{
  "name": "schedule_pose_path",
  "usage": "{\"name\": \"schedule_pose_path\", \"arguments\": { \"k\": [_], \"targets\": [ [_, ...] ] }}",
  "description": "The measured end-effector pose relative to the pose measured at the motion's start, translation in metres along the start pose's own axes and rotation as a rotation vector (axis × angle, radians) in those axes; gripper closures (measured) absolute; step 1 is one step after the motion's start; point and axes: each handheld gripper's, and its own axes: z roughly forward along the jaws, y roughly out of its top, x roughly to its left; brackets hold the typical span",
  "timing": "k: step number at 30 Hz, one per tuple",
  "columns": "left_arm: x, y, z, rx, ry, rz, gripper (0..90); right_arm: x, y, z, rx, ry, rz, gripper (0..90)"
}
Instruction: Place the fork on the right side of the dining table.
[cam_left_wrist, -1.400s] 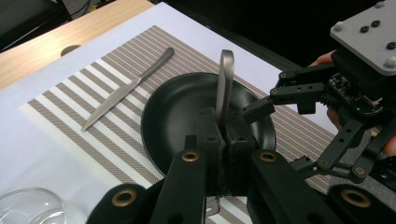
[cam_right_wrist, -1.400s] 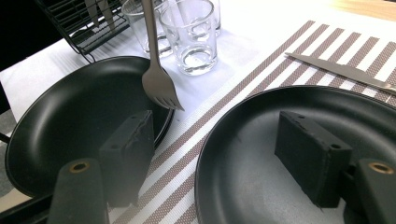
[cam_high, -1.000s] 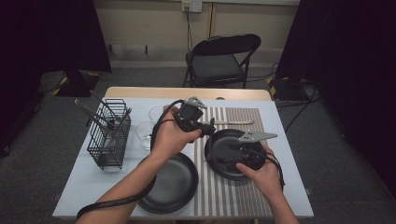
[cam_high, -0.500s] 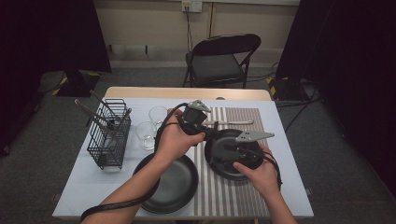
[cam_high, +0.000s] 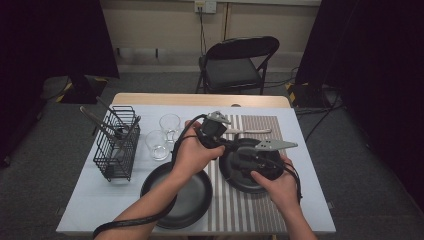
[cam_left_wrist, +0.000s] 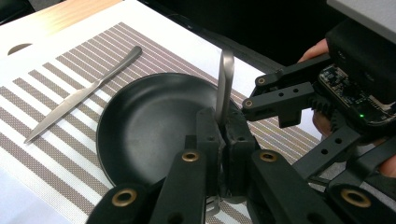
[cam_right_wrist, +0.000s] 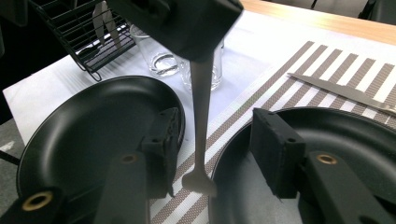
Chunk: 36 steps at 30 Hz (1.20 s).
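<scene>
Grey-floored room, folding chair (cam_high: 239, 62) behind a white-covered table (cam_high: 90, 195) bearing a wire rack (cam_high: 117, 145), two glasses (cam_high: 164, 136), a striped mat (cam_high: 235, 212), a knife (cam_left_wrist: 81, 93) and two black plates (cam_high: 180, 197). Left gripper (cam_left_wrist: 219, 140): jaws clamped on a metal utensil (cam_left_wrist: 225, 79) held upright over the right-hand plate (cam_left_wrist: 144, 126). Right gripper (cam_right_wrist: 212, 149): jaws half open, just been closing, the utensil's handle between them, untouched

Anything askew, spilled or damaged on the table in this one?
Nothing spilled or broken. The one oddity: the left tool holds a piece of cutlery upright above the striped mat, handed toward the right tool. The knife lies flat beside the black plate.
</scene>
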Motion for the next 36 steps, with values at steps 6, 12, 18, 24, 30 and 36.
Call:
{"name": "schedule_pose_path", "arguments": {
  "k": [6, 12, 18, 24, 30, 36],
  "targets": [
    [-0.005, 0.002, 0.002, -0.006, 0.006, 0.007, 87.2, 0.000, 0.000, -0.001, -0.002, -0.009, 0.000, 59.2],
    [-0.006, 0.002, 0.006, -0.007, -0.007, 0.008, 87.1, 0.002, 0.000, -0.005, -0.016, -0.015, -0.002, 64.0],
    [-0.011, 0.004, 0.015, 0.000, -0.026, 0.020, 87.1, 0.002, -0.005, -0.012, -0.024, -0.035, 0.017, 67.1],
    [-0.019, 0.004, 0.020, 0.004, -0.042, 0.027, 87.1, 0.004, -0.009, -0.020, -0.047, -0.060, 0.036, 73.6],
    [-0.027, 0.002, 0.020, 0.000, -0.039, 0.029, 87.1, 0.008, -0.013, -0.027, -0.068, -0.071, 0.053, 80.9],
    [-0.029, 0.001, 0.017, -0.002, -0.016, 0.032, 87.1, 0.012, -0.011, -0.026, -0.068, -0.079, 0.045, 82.5]
  ]
}}
